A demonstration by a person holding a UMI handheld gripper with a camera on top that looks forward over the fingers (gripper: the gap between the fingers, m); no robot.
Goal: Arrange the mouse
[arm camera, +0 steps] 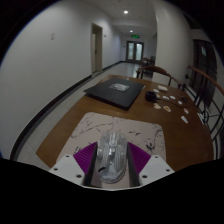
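Observation:
A silver-grey computer mouse sits between my two fingers, its nose pointing away from me. Both purple pads press against its sides, so my gripper is shut on the mouse. It is held over a white patterned mat that lies on the brown wooden table. The underside of the mouse is hidden, so I cannot tell whether it touches the mat.
A dark flat board with a small white thing on it lies farther along the table. Several small white items are scattered to its right. A railing runs along the table's left side. A corridor with doors lies beyond.

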